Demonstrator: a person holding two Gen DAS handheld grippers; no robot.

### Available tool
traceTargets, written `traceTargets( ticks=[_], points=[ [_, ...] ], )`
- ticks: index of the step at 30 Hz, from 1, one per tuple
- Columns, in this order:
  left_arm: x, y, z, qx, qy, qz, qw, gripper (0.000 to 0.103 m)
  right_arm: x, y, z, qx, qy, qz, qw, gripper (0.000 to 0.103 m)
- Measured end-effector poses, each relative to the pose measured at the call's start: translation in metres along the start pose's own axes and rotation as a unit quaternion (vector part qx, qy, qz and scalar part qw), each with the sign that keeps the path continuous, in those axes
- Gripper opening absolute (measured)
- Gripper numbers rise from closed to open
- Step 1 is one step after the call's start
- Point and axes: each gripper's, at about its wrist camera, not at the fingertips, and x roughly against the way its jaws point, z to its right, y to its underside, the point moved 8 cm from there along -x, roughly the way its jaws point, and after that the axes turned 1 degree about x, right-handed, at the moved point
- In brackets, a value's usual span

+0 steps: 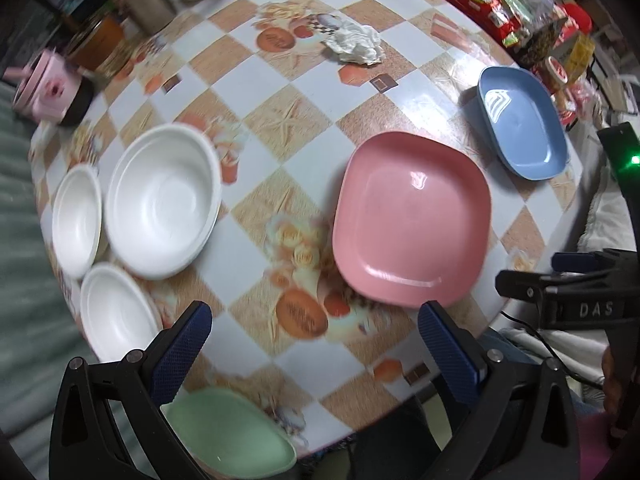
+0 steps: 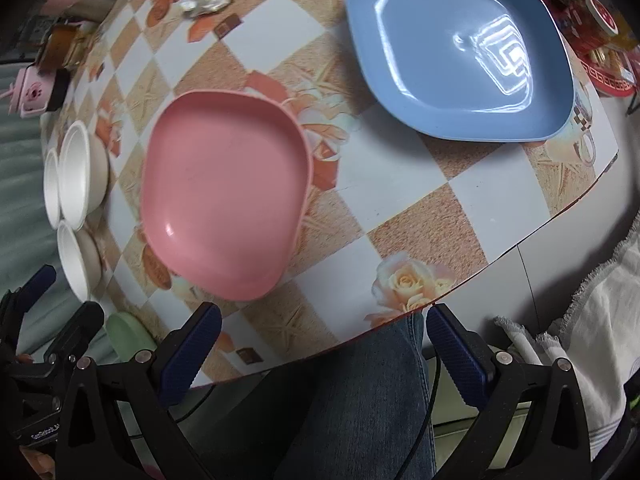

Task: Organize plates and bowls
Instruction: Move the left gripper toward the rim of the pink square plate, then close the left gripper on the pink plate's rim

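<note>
Hovering spread and empty, left gripper [image 1: 316, 324] sits above the table edge, green plate [image 1: 232, 432] just beneath its left finger. Right gripper [image 2: 324, 328], likewise released, faces pink plate [image 2: 226, 196]; blue plate [image 2: 460, 52] lies beyond. Recommend pinching one rim squarely, lifting level before stacking.

A round table [image 1: 304, 128] in checkered floral oilcloth, its far edge crowded with jars [image 1: 100, 42] and snack packets [image 1: 516, 4].

crumpled tissue [image 1: 354, 45], pink mug [image 1: 46, 90], snack packets [image 1: 516, 4], checkered tablecloth [image 1: 280, 128]
</note>
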Motion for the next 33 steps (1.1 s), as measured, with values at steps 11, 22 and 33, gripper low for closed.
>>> traceTargets(
  ticks=[11,22,33],
  points=[
    [-0.054,-0.056,0.015,-0.08,-0.08,0.0,0.9935,0.102,-0.036,-0.022,0.028,-0.06,0.021,-0.015,0.998,0.103],
    [-0.097,-0.065,0.012,-0.063,-0.036,-0.051,0.996,0.095,-0.056,-0.05,0.03,-0.032,0.072,-0.024,0.997,0.103],
    [-0.106,-0.049,-0.016,0.034,0.043,-0.044,0.9975,0.093,-0.064,-0.059,0.021,0.024,0.112,-0.014,0.993,0.103]
  ],
)
